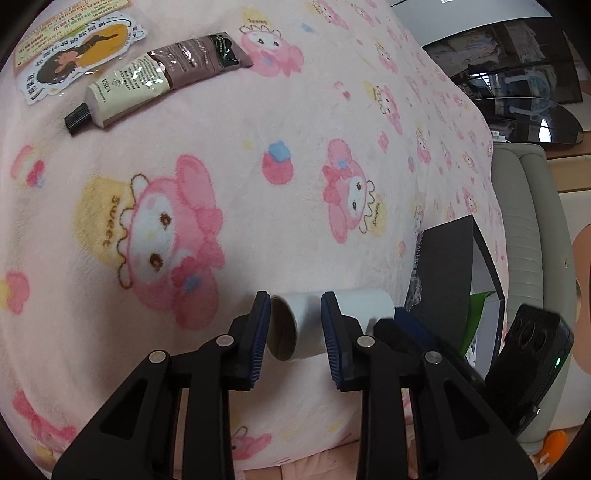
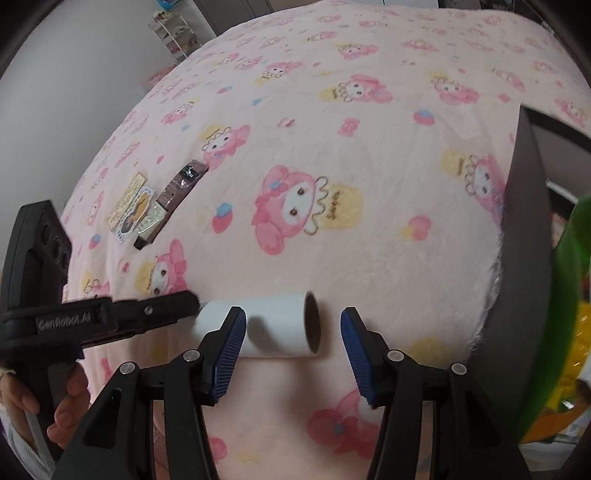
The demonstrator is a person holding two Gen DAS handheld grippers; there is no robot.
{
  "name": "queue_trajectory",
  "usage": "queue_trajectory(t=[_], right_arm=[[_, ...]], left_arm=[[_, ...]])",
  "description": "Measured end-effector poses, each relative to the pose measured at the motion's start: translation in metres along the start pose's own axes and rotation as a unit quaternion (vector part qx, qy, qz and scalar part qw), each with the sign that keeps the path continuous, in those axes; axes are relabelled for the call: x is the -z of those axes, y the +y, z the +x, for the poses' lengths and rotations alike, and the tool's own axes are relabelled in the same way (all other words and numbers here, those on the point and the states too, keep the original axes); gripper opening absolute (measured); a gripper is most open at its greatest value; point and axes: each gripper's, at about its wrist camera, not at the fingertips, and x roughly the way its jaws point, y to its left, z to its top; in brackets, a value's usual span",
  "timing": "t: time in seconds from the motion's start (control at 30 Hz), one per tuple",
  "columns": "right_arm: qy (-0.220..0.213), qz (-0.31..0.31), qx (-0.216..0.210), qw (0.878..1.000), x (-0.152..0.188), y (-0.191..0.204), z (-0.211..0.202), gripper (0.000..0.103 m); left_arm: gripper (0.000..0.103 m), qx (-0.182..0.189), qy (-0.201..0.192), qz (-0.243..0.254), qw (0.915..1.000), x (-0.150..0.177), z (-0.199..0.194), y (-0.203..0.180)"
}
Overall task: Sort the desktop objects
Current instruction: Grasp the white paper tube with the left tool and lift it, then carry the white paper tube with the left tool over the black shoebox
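A white roll with a brown cardboard core (image 1: pixel 314 325) lies on its side on the pink cartoon blanket (image 1: pixel 221 155). My left gripper (image 1: pixel 295 332) is open, its blue pads on either side of the roll's open end. In the right wrist view the roll (image 2: pixel 273 325) lies between my open right gripper's (image 2: pixel 293 347) pads, its core end facing right. The left gripper (image 2: pixel 162 310) reaches the roll's far end from the left. A cream and brown tube (image 1: pixel 162 77) and a cartoon sticker card (image 1: pixel 74 55) lie at the far left; both also show in the right wrist view, the tube (image 2: pixel 173 195) beside the card (image 2: pixel 129 210).
A dark box (image 1: pixel 454 280) with a green item inside stands at the blanket's right edge; its dark wall (image 2: pixel 524 240) fills the right of the right wrist view. A grey padded chair (image 1: pixel 524 229) and dark monitors (image 1: pixel 517 74) lie beyond. A white wall and shelf (image 2: pixel 177 33) are far left.
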Motion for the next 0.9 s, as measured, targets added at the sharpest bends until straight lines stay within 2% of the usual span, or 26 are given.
queue_trajectory(t=[0.03, 0.07, 0.13, 0.23, 0.37, 0.43, 0.53, 0.6, 0.7, 0.8, 0.9], right_arm=[[-0.003, 0.001, -0.005, 1.000, 0.004, 0.001, -0.001, 0.039], [-0.007, 0.004, -0.008, 1.000, 0.009, 0.004, -0.004, 0.037], [-0.018, -0.010, -0.007, 1.000, 0.016, 0.013, -0.012, 0.036], [-0.032, -0.045, 0.011, 0.998, 0.026, 0.024, -0.029, 0.036], [-0.045, -0.041, -0.020, 0.998, 0.047, 0.019, -0.056, 0.036], [-0.050, -0.029, -0.038, 0.998, 0.060, 0.011, -0.066, 0.036], [-0.055, 0.001, -0.031, 0.998, 0.070, -0.005, -0.069, 0.036], [-0.047, 0.032, -0.029, 0.998, 0.070, -0.018, -0.064, 0.037], [-0.033, 0.064, -0.052, 0.996, 0.067, -0.026, -0.055, 0.037], [-0.009, 0.059, -0.064, 0.996, 0.069, -0.019, -0.044, 0.036], [0.044, 0.079, -0.051, 0.995, 0.080, -0.022, -0.031, 0.037]], left_arm=[[0.027, 0.001, 0.002, 0.003, 1.0000, 0.000, 0.002, -0.003], [0.029, 0.000, 0.003, 0.008, 1.0000, 0.000, 0.004, -0.005], [0.030, -0.001, 0.003, 0.016, 0.9999, 0.001, 0.003, -0.010], [0.030, 0.017, 0.015, 0.015, 0.9996, 0.013, -0.004, -0.010], [0.030, 0.031, 0.027, 0.036, 0.9985, 0.036, -0.017, -0.015], [0.030, 0.022, 0.027, 0.041, 0.9986, 0.046, -0.019, -0.016], [0.030, -0.002, 0.028, 0.038, 0.9989, 0.057, -0.014, -0.015], [0.030, -0.007, 0.032, 0.036, 0.9988, 0.061, -0.010, -0.014], [0.030, -0.003, 0.036, 0.034, 0.9988, 0.062, -0.008, -0.013], [0.046, 0.006, 0.043, 0.028, 0.9986, 0.063, -0.007, -0.011], [0.046, 0.010, 0.052, 0.021, 0.9984, 0.070, -0.007, -0.006]])
